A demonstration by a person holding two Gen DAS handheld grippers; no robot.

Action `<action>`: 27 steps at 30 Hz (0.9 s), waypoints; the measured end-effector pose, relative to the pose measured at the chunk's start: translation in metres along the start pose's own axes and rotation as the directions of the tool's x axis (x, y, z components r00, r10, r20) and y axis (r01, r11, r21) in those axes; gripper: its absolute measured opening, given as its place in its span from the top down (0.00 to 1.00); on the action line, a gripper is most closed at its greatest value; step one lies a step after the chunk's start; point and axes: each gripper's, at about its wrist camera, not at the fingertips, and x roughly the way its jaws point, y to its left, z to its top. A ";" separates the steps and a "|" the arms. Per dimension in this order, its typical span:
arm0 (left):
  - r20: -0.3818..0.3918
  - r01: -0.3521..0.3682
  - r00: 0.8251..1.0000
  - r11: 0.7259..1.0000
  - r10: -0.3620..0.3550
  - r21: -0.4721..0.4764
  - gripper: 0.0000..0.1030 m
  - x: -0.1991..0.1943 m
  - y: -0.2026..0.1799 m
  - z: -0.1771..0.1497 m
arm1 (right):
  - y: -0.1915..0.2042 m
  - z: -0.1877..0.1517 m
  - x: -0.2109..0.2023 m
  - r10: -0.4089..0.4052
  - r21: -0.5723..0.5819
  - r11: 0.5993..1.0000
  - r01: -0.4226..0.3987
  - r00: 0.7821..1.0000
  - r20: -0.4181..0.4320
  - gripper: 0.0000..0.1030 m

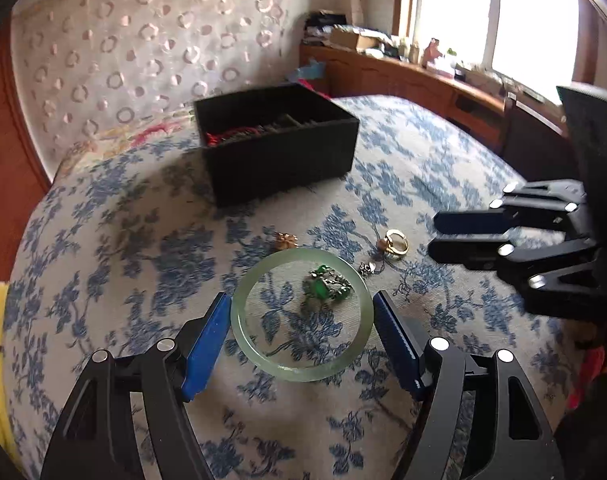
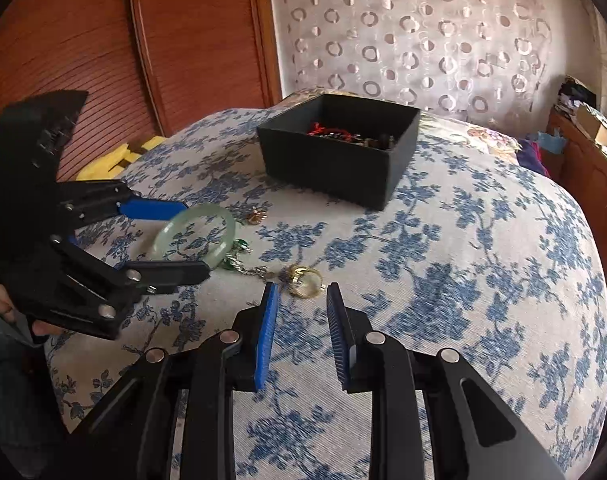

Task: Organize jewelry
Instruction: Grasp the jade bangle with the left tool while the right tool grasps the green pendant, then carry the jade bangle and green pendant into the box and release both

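Note:
A pale green jade bangle (image 1: 247,340) lies on the blue-flowered bedspread, and also shows in the right wrist view (image 2: 229,240). My left gripper (image 1: 301,300) is open, its blue fingers on either side of the bangle; it also shows in the right wrist view (image 2: 197,238). A green-stone pendant (image 1: 327,286) lies inside the bangle. A gold ring (image 1: 395,242) and a small gold flower piece (image 1: 285,240) lie just beyond. My right gripper (image 2: 301,290) is open just before the gold ring (image 2: 305,280). A black jewelry box (image 1: 279,140) with red cord and beads stands further back.
The bed (image 2: 483,260) fills both views. A patterned curtain (image 1: 143,40) hangs behind the box. A wooden cabinet (image 1: 403,76) with clutter runs under the window at the right. A red-brown wardrobe (image 2: 143,40) and a yellow cloth (image 2: 115,160) are at the left.

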 end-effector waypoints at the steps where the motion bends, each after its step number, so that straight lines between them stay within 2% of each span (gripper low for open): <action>1: 0.011 -0.004 1.000 1.000 0.004 -0.011 0.33 -0.005 0.003 -0.001 | 0.003 0.002 0.002 0.004 -0.007 1.000 -0.004 1.000 -0.003 0.73; 13: 0.080 -0.061 0.995 0.995 0.068 -0.084 0.33 -0.040 0.038 -0.012 | 0.039 0.027 0.037 0.049 -0.091 0.994 -0.055 0.997 -0.063 0.73; 21: 0.096 -0.071 0.992 0.991 0.082 -0.113 0.33 -0.044 0.052 -0.015 | 0.058 0.036 0.057 -0.015 -0.175 0.985 -0.006 0.993 -0.116 0.73; 22: 0.096 -0.072 0.992 0.990 0.084 -0.118 0.33 -0.044 0.053 -0.015 | 0.060 0.037 0.057 -0.020 -0.189 0.982 -0.003 0.993 -0.120 0.74; 24: 0.101 -0.074 0.991 0.990 0.087 -0.123 0.33 -0.045 0.055 -0.016 | 0.062 0.038 0.057 -0.010 -0.203 0.979 -0.015 0.992 -0.126 0.81; 27: 0.107 -0.075 0.990 0.989 0.089 -0.128 0.33 -0.047 0.057 -0.014 | 0.061 0.039 0.053 -0.008 -0.206 0.978 -0.017 0.992 -0.122 0.82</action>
